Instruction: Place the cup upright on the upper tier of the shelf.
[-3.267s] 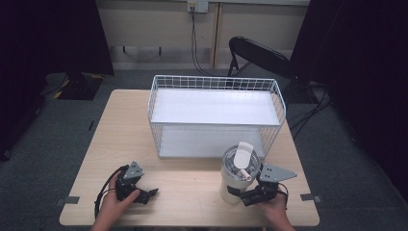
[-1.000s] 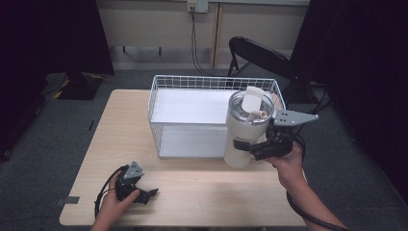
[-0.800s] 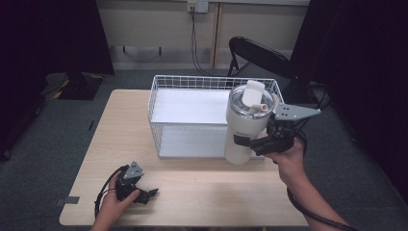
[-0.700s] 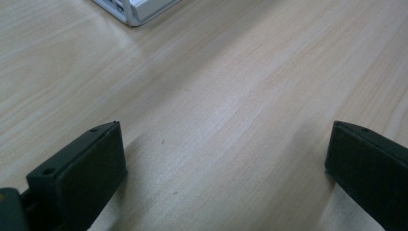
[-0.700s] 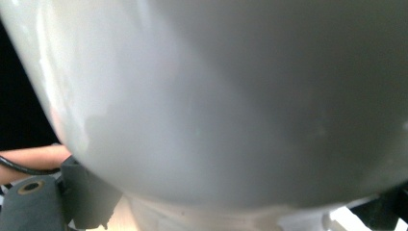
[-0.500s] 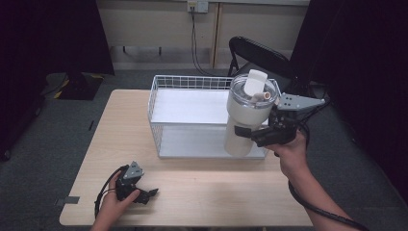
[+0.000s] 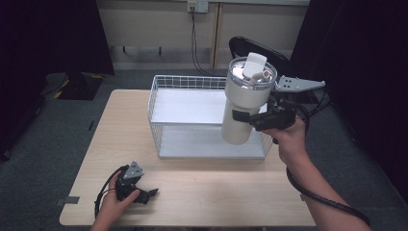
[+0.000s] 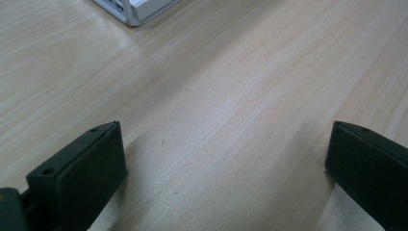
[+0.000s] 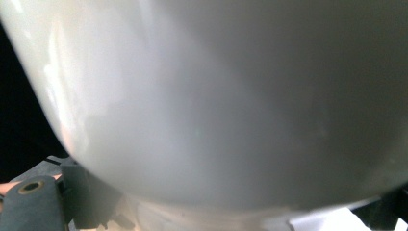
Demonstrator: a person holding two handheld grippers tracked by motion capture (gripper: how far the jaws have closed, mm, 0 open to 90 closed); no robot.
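A tall white tumbler (image 7: 243, 103) with a clear lid and a straw hangs in the air over the right end of the white wire basket (image 7: 163, 84). My right gripper (image 7: 252, 118) is shut on the tumbler's body, and the tumbler's white wall (image 9: 216, 96) looms close in the right gripper view. My left gripper (image 7: 146, 195) rests low on the wooden table (image 7: 207, 187) near the front left corner. It is open, and bare wood shows between its two black pads (image 8: 82, 175).
The wire basket has a white shelf inside and stands at the table's back middle; a corner of it (image 8: 137, 12) shows in the left gripper view. A black chair (image 7: 255, 48) stands behind the table. Dark curtains flank both sides.
My right gripper has lifted the tumbler from the table's front right, up and back, until it hangs above the basket's right end. The left gripper has stayed where it was.
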